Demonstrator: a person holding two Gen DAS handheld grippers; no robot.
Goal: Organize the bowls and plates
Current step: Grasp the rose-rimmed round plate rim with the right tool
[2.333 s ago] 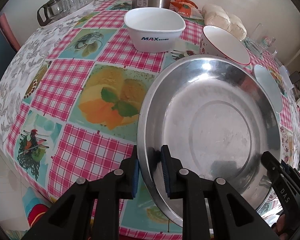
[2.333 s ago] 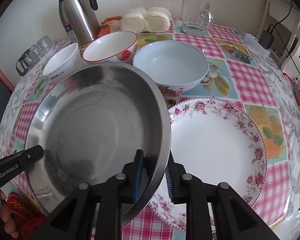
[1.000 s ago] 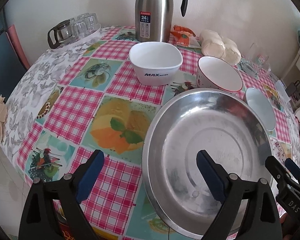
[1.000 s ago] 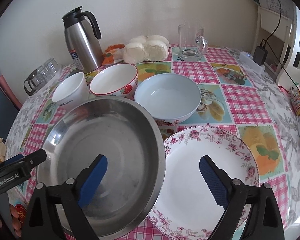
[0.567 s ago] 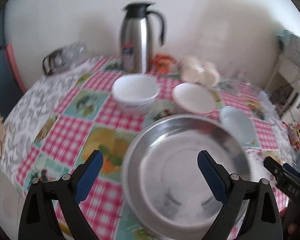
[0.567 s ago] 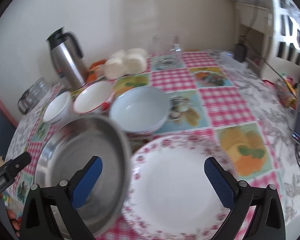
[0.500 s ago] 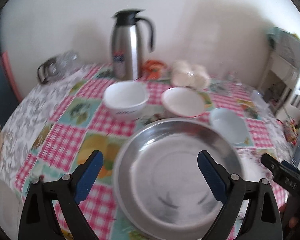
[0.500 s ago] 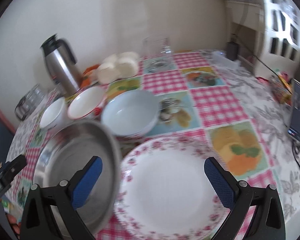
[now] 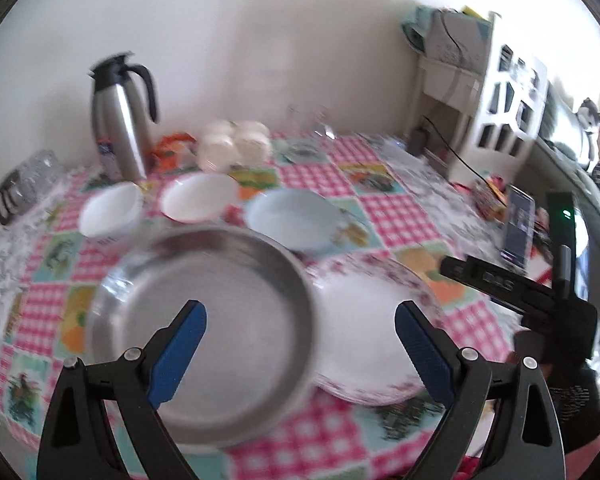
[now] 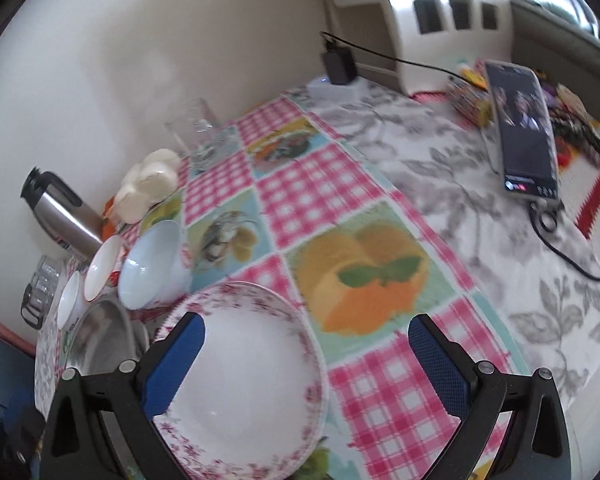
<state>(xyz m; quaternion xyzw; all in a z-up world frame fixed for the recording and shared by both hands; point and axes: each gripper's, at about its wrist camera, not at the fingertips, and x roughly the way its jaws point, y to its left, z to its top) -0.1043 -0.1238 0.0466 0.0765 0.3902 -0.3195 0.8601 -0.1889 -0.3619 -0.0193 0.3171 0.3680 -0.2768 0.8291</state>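
Observation:
A large steel pan [image 9: 204,312] rests on the checked tablecloth, its right rim over the edge of a white floral plate [image 9: 364,328]. Behind stand a pale blue bowl [image 9: 296,216], a red-rimmed white bowl [image 9: 198,196] and a white square bowl [image 9: 108,208]. My left gripper [image 9: 300,344] is open and empty, raised above the pan and plate. My right gripper [image 10: 306,364] is open and empty, over the floral plate [image 10: 240,376] and the cloth to its right. The pan [image 10: 100,336] and the blue bowl [image 10: 148,264] show at the left of the right wrist view.
A steel thermos jug [image 9: 122,120], steamed buns [image 9: 232,140] and a glass mug [image 10: 194,132] stand at the back. Glass cups [image 9: 24,184] sit far left. A phone [image 10: 524,128] with a cable and a white cabinet [image 9: 496,92] are at the right.
Both grippers let go of the steel pan and opened wide. They then lifted back and swung right; the pan now lies on the table against the floral plate.

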